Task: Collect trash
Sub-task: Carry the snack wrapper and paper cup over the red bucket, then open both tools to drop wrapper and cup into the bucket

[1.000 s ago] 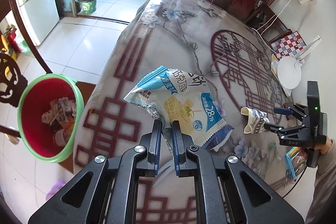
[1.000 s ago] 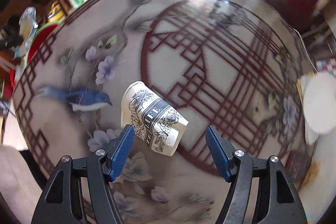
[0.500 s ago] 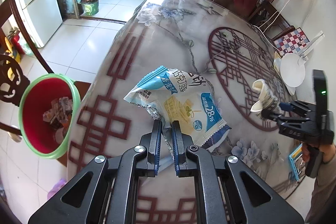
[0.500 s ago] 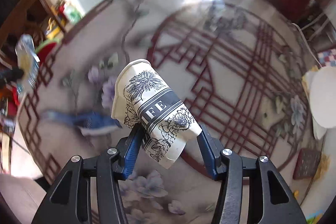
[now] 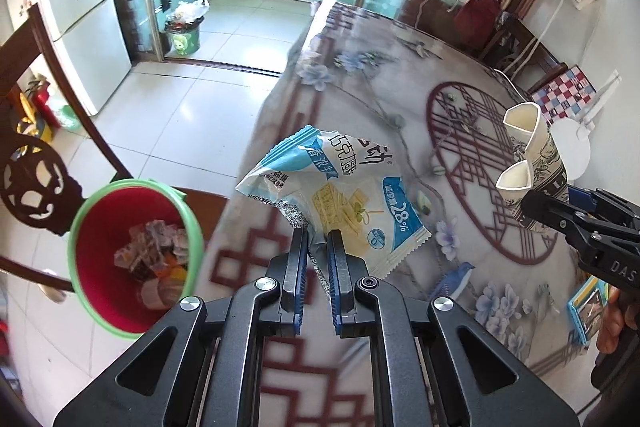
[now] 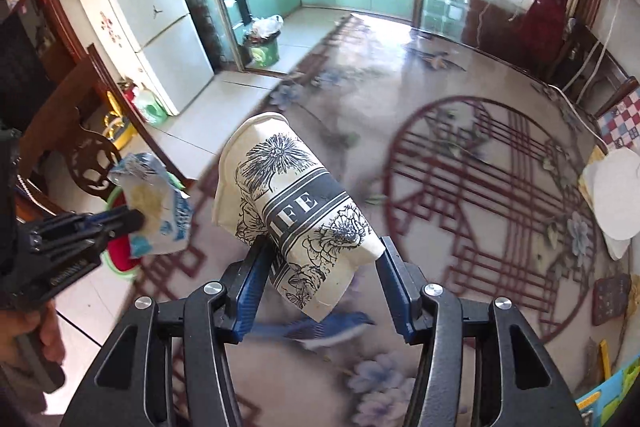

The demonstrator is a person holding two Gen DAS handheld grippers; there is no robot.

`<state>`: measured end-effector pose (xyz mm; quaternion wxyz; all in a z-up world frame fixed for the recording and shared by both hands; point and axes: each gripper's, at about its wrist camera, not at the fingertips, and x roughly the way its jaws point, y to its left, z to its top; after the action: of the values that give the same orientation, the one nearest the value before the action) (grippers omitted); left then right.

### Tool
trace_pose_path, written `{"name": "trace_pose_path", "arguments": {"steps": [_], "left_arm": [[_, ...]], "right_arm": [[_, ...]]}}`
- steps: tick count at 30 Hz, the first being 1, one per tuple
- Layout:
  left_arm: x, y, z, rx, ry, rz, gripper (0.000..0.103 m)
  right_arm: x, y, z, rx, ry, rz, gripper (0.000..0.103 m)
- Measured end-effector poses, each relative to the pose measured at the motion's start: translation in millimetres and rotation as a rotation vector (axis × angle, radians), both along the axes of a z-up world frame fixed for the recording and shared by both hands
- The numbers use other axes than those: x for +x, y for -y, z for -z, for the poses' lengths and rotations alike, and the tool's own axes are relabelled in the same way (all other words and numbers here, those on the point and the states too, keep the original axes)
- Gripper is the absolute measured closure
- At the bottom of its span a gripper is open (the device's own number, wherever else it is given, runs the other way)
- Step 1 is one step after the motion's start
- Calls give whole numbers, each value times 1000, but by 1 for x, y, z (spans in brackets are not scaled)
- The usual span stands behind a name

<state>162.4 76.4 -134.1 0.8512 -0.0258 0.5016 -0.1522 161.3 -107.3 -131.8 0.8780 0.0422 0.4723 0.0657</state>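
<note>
My left gripper (image 5: 317,243) is shut on a blue, white and yellow snack wrapper (image 5: 340,195), held up above the table's left edge. From the right wrist the same wrapper (image 6: 156,211) shows at the left in the left gripper (image 6: 132,219). My right gripper (image 6: 320,267) is shut on a crushed paper cup (image 6: 292,211) printed with black flowers, lifted off the table. In the left wrist view that cup (image 5: 532,163) hangs at the right in the right gripper (image 5: 560,207). A red bin with a green rim (image 5: 132,251) stands on the floor at the left, with trash inside.
The round table (image 5: 400,99) has a floral cloth with a dark red lattice (image 6: 480,195). A white disc (image 6: 616,195) and a blue booklet (image 5: 588,307) lie at its right edge. A dark wooden chair (image 5: 36,183) stands by the bin. A green bin (image 5: 184,37) sits near the kitchen.
The right gripper closed on the paper cup and lifted it off the table, up and toward the left. The left gripper stayed shut on the wrapper and shifted slightly.
</note>
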Motion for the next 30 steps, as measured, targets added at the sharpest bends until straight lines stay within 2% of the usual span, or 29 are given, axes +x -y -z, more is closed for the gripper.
{"name": "trace_pose_path", "arguments": {"steps": [6, 15, 23, 28, 29, 30], "left_arm": [[12, -68, 11, 17, -11, -96, 94], [20, -177, 42, 62, -83, -274, 94], [22, -212, 59, 53, -127, -300, 94], [28, -217, 62, 45, -130, -281, 94], [30, -218, 62, 40, -130, -280, 91], [31, -220, 62, 39, -128, -284, 80]], "right_arm": [[25, -89, 8, 77, -18, -91, 51], [67, -220, 46, 107, -91, -235, 51], [86, -289, 75, 80, -141, -323, 50], [92, -306, 81, 72, -149, -336, 50], [92, -308, 81, 70, -149, -342, 50], [93, -311, 83, 68, -152, -349, 50]]}}
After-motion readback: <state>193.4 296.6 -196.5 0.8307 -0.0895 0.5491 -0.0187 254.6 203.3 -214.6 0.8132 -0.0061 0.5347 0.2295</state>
